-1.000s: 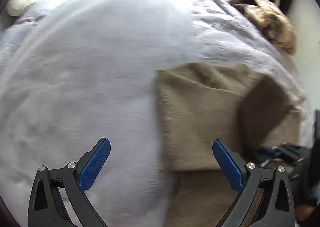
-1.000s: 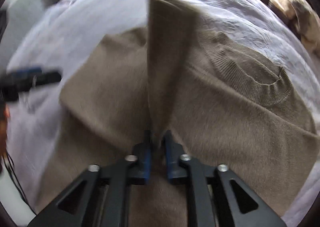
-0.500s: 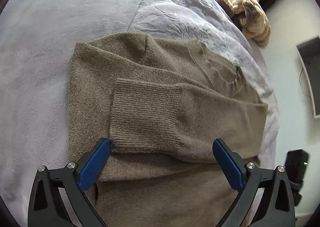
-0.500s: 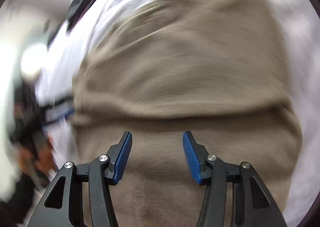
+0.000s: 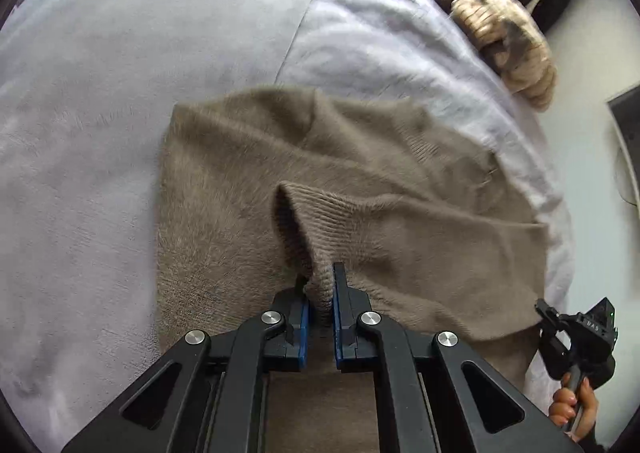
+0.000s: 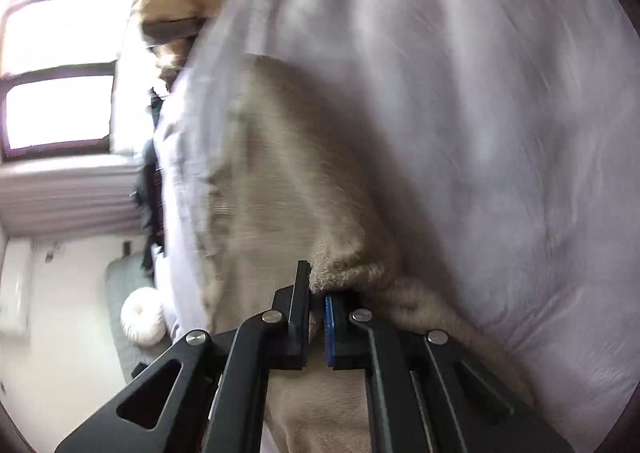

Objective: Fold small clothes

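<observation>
My left gripper (image 5: 320, 285) is matt black plastic with blue pads and shiny metal pins, same as my right gripper (image 6: 318, 289). The sweater (image 5: 380, 181) is fuzzy brown knit, ribbed at the cuff. At 10 o'clock the blanket (image 5: 120, 53) looks like soft matt fleece; the sheet (image 5: 380, 45) at 1 is crinkly cloth.

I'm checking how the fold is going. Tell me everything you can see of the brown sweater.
The brown sweater is a fuzzy taupe knit with ribbed cuff and collar. It lies partly folded on the pale lilac bedspread. The left gripper pinches the sleeve's ribbed cuff, lifting it into a ridge. The right gripper clamps an edge fold.
</observation>
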Motion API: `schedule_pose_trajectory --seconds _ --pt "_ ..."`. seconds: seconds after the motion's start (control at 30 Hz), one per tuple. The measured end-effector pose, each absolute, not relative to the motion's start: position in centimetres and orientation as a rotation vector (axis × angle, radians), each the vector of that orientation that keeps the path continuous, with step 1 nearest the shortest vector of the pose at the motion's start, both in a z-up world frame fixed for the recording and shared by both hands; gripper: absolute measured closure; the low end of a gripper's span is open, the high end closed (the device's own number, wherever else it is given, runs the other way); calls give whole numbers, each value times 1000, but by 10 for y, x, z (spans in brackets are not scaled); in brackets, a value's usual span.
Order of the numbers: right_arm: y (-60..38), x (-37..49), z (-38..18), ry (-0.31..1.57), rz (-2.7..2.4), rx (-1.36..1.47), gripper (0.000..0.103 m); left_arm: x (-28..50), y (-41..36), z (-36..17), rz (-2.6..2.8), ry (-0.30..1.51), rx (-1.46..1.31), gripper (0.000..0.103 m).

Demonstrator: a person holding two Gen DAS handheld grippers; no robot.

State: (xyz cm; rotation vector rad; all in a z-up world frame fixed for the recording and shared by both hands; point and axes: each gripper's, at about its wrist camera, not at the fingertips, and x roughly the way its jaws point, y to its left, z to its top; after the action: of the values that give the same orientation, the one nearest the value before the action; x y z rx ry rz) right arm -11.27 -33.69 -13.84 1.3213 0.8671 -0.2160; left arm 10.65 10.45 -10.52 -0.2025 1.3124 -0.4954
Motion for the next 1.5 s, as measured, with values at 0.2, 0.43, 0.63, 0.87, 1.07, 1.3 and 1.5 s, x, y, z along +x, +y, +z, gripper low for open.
schedule_pose_trajectory --seconds 0.2,0.43,0.63,0.87,1.07,1.3,1.5 --pt "-371 -127 -144 913 -232 1254 97 91 89 -118 -511 1345 -139 93" --pt "-357 -120 -116 1113 -132 981 69 94 84 -123 -507 1356 -82 93" --pt "-385 -95 -81 1038 -153 842 64 94 70 -115 -479 1329 2 93" --pt "-412 -49 -144 1119 -130 969 78 93 65 -111 -460 1323 29 93" --pt "-396 -43 -109 1076 -122 732 95 94 60 -99 -503 1255 70 93" --pt "-401 -46 -138 1146 -214 712 94 85 75 -114 -455 1283 170 72" --pt "-394 -47 -120 1171 -275 702 90 86 94 -92 -343 1233 253 36"
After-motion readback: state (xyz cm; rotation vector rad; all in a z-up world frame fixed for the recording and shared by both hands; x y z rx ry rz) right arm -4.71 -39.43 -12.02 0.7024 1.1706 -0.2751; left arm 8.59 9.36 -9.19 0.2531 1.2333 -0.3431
